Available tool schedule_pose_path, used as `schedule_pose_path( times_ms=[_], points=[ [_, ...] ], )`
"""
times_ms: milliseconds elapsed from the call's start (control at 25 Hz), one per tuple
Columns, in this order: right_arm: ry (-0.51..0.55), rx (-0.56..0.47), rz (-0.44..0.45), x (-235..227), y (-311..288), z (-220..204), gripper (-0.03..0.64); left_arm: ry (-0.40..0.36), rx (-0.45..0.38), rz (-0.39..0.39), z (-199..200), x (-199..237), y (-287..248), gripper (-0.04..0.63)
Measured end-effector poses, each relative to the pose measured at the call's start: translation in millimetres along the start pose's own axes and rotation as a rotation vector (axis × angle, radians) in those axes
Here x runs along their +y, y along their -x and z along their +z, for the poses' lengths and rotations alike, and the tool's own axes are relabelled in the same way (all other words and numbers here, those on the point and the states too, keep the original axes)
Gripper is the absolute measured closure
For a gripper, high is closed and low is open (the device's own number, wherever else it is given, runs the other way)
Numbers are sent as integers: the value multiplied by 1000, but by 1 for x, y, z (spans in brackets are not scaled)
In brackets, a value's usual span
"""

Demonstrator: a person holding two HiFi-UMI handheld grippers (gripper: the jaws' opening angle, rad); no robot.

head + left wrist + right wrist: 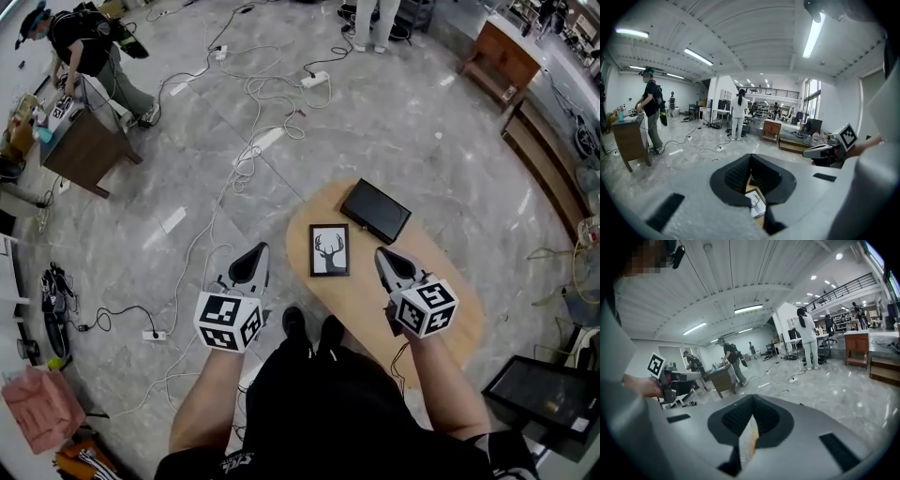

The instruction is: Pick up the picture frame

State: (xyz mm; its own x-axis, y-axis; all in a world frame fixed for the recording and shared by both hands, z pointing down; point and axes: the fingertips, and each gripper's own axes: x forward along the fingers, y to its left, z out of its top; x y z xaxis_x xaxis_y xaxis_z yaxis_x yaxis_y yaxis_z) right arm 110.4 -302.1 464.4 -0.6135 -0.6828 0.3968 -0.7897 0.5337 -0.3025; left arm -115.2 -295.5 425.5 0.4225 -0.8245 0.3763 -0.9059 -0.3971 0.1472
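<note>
Looking down on a small oval table point(456, 323), where the frame point(329, 250), holding a deer print, lies flat near the left edge, just beside a black box point(375, 210). Left gripper point(256, 253) and right gripper point(385, 257) hover either side of the frame, neither touching it, both with jaws pressed together and empty. To lift it well, probably spread one pair first, come in low at an edge, and pinch the rim squarely so it cannot slide
</note>
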Motion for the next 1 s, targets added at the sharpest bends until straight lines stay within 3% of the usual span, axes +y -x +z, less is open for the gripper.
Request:
schedule_pose_path(
  times_ms=[480,1000],
  points=[
    [-30,192,-65,-26,-68,-66,611,59,80,-62,-61,29,-72,588],
    [-115,360,-75,-68,-141,-186,605,128,190,-110,-166,44,-142,588]
  ],
)
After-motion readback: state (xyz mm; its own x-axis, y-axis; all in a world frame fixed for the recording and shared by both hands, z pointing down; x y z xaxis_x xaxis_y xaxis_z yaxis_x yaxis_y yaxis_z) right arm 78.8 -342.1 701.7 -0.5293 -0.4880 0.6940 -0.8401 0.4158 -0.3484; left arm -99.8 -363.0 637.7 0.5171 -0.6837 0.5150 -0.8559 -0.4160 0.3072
